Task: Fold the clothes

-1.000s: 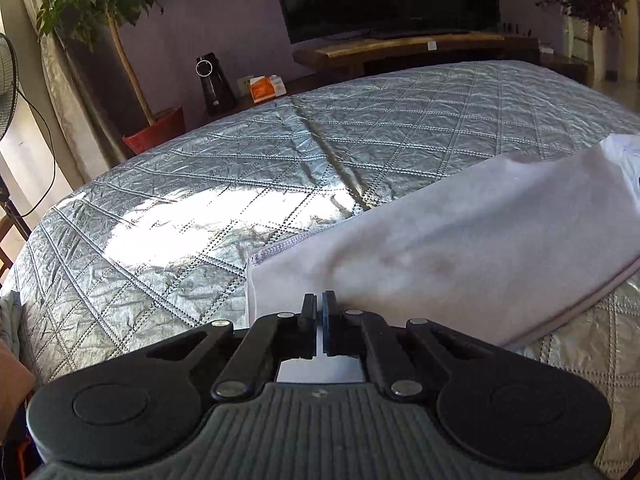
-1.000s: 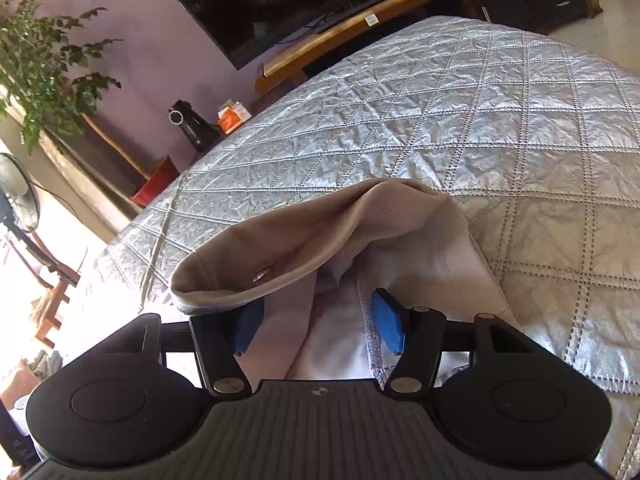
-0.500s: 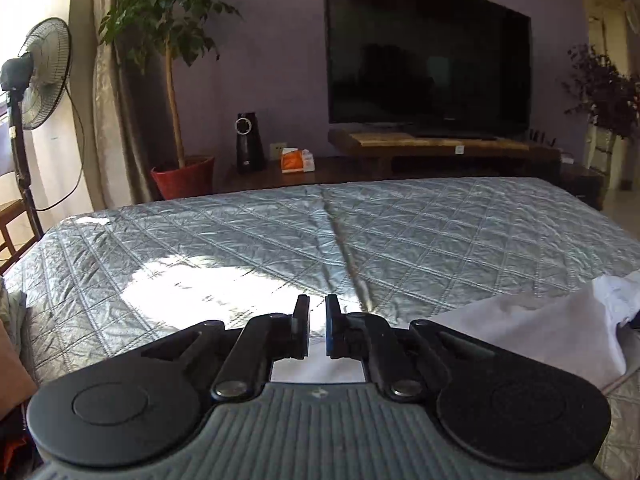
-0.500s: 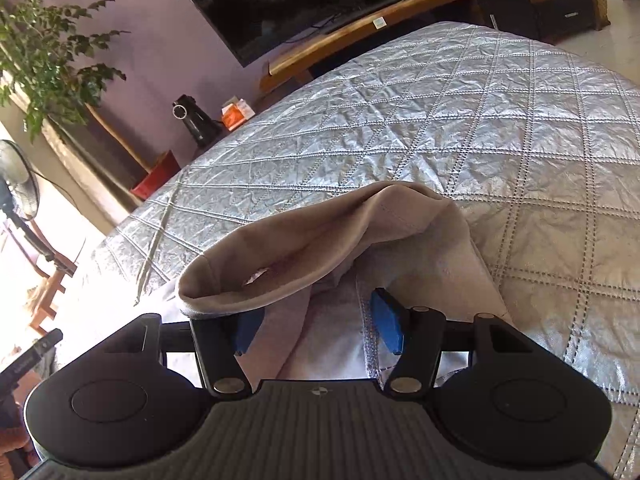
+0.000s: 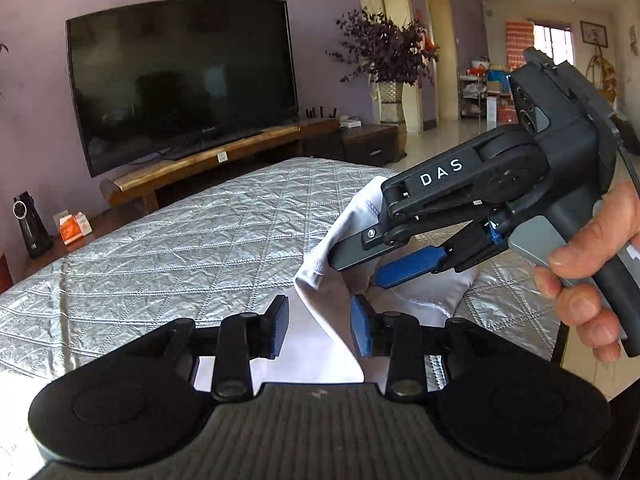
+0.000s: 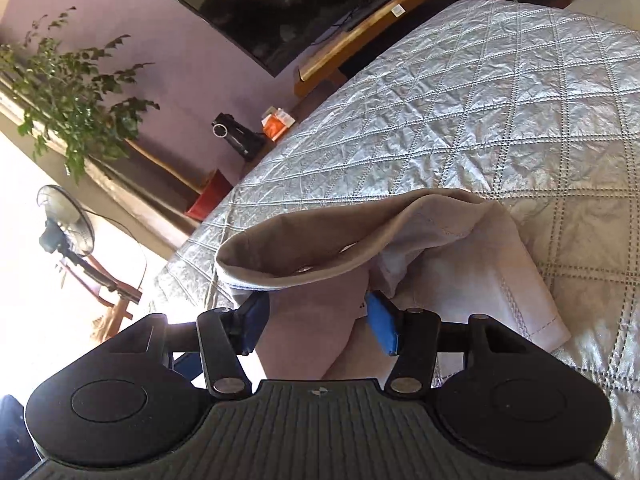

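Note:
A white garment (image 5: 424, 292) lies on a bed with a silver quilted cover (image 5: 180, 248). My left gripper (image 5: 320, 330) hovers low over it. Its jaws are opening, and a slanting edge of the cloth runs between the pads without being pinched. My right gripper (image 5: 358, 270), held by a hand (image 5: 592, 260), stands just ahead. Its fingers are spread and the cloth is lifted and draped over the upper one. In the right wrist view the right gripper (image 6: 318, 322) is open, with a rolled hem of the garment (image 6: 460, 280) lying over its left finger.
Beyond the bed (image 6: 480, 120) stand a dark TV (image 5: 180, 80) on a wooden bench (image 5: 208, 164), a black device (image 5: 30, 224) and an orange box (image 5: 74, 228). A dark-leaved plant (image 5: 384, 52) is at the back right. A fan (image 6: 64, 224) and a green plant (image 6: 72, 92) stand beside the bed.
My left gripper has let go of the flat cloth edge, opened its jaws and swung right and up toward the right gripper. The right gripper has barely moved.

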The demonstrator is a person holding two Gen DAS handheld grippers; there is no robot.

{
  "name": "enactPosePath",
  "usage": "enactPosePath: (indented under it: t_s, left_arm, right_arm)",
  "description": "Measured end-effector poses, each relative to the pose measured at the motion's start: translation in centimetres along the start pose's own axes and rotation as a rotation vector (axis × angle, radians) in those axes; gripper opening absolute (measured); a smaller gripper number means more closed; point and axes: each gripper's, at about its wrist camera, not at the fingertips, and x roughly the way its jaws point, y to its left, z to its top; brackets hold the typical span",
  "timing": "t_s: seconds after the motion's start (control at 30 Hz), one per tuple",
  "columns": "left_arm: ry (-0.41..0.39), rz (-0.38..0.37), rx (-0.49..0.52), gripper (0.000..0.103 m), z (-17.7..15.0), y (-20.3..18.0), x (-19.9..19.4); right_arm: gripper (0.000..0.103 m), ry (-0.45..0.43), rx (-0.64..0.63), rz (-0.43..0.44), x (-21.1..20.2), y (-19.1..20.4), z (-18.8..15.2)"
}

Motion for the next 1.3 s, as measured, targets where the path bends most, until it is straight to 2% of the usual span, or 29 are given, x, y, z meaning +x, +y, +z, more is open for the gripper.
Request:
enactPosePath:
  t_s: [0.07,0.3,0.53,0.6,0.7,0.77,0.83,0.87,0.9,0.93,1.0,1.07,1.17,1.2,1.3]
  left_arm:
    - [0.008,0.002,-0.020,0.033,0.2,-0.2,0.9]
    - [0.002,0.001,0.087,0.038,0.9,-2.1,3.4]
    - [-0.012,0.019,0.097,0.039,1.0,-2.0,4.3]
    - [-0.003,0.003,0.059,0.038,1.2,-1.4,4.7]
    - [0.004,0.003,-0.051,0.033,1.5,0.1,5.3]
    - [0.008,0.001,-0.151,0.022,1.7,1.6,5.9]
    - [0.010,-0.009,-0.242,0.017,1.8,3.1,6.5]
    - [0.009,-0.018,-0.286,0.015,1.9,3.9,6.7]
    - [0.006,-0.028,-0.324,0.014,2.0,4.7,6.9]
    - [0.003,-0.034,-0.350,0.013,2.1,5.2,7.0]
    - [-0.003,-0.047,-0.400,0.011,2.2,6.1,7.3]
    - [-0.001,-0.055,-0.412,0.011,2.3,6.3,7.5]
    - [-0.006,-0.062,-0.402,0.010,2.4,6.3,7.7]
    - [-0.011,-0.060,-0.386,0.010,2.5,6.1,7.5]
    - [-0.029,-0.065,-0.370,0.010,2.9,5.8,7.3]
  right_arm:
    - [0.063,0.012,-0.012,0.000,0.0,0.0,-0.2]
    - [0.064,0.033,-0.040,0.014,-0.6,-0.4,-0.3]
    - [0.067,0.031,-0.051,0.095,-1.4,-0.8,-0.2]
    - [0.068,0.029,-0.053,0.125,-1.7,-0.8,-0.2]
    - [0.071,0.003,-0.057,0.156,-2.8,-1.0,-0.2]
    - [0.071,-0.037,-0.014,0.156,-3.7,-1.9,-0.2]
    - [0.071,-0.078,0.037,0.134,-4.5,-3.0,-0.2]
    - [0.069,-0.091,0.032,0.086,-4.7,-3.2,-0.3]
    - [0.056,-0.093,-0.012,0.035,-4.7,-3.0,-0.3]
    - [0.032,-0.096,-0.055,-0.015,-4.8,-2.8,-0.4]
    - [0.004,-0.093,-0.185,-0.084,-4.4,-1.4,-0.5]
    - [0.004,-0.079,-0.368,-0.118,-3.3,1.1,-0.9]
    - [0.005,-0.008,-0.589,-0.209,-0.7,4.0,-1.6]
    - [0.005,0.014,-0.645,-0.234,0.3,4.6,-1.8]
    - [0.011,0.063,-0.692,-0.258,2.6,4.9,-1.7]
